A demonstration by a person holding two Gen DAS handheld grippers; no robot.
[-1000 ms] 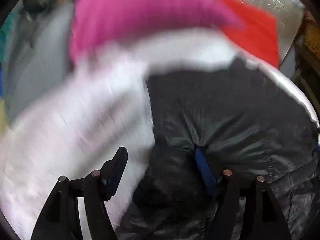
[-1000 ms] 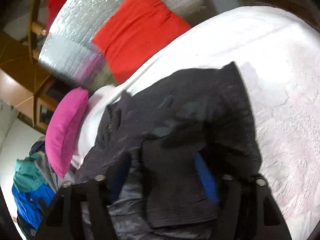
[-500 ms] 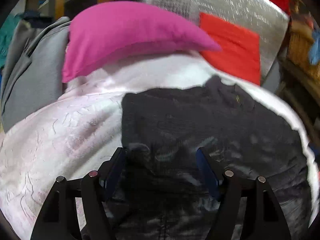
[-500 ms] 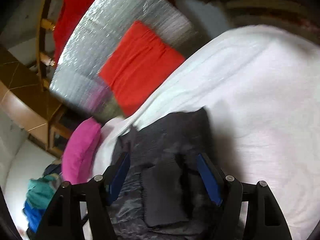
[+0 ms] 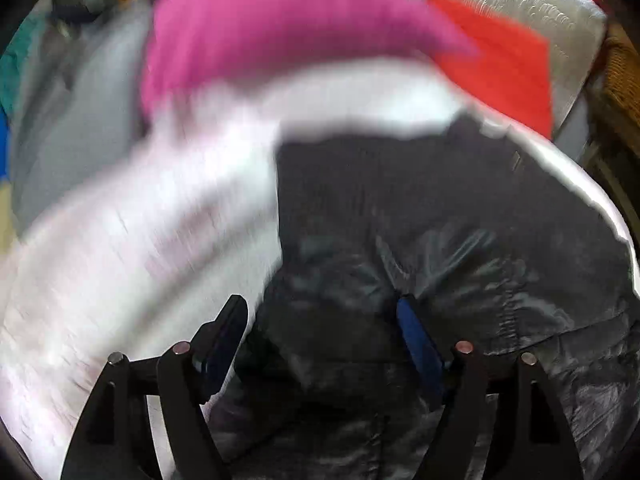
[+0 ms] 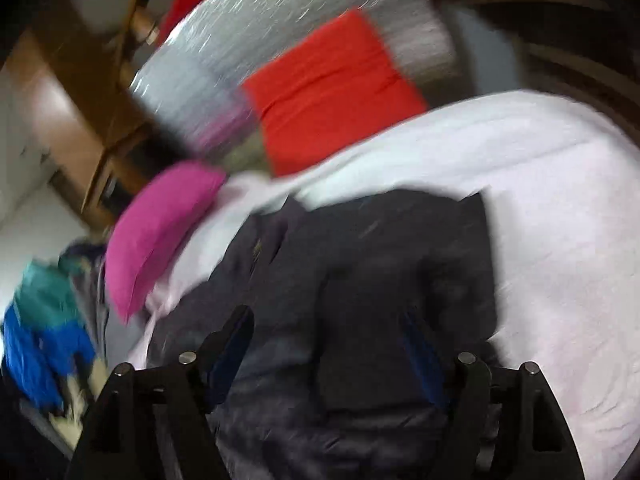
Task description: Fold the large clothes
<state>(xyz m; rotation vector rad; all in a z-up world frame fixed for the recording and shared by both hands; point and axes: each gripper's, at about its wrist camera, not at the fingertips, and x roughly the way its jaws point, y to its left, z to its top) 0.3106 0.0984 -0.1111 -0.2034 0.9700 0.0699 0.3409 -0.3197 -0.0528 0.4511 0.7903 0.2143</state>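
Left gripper [image 5: 320,322]: jaws have just been opening, apart over the dark jacket [image 5: 460,216], pads clear of it.
Right gripper [image 6: 326,334]: likewise just widened, nothing clamped.
Jacket: lies released on the white bed [image 6: 560,220].
Meaning: probably one fold laid; next grasp pending.

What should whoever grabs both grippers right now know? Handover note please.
Left gripper: open, jaws just widened, nothing pinched; dark jacket lies under it.
Right gripper: open, jaws just widened, empty, over the same jacket.
Jacket sits on the white bedspread, below the pink pillow and red cushion.
Done: jacket looks partly folded in; both views are blurred, so check it.
Left: finish the fold; more clothes are piled beside the bed.
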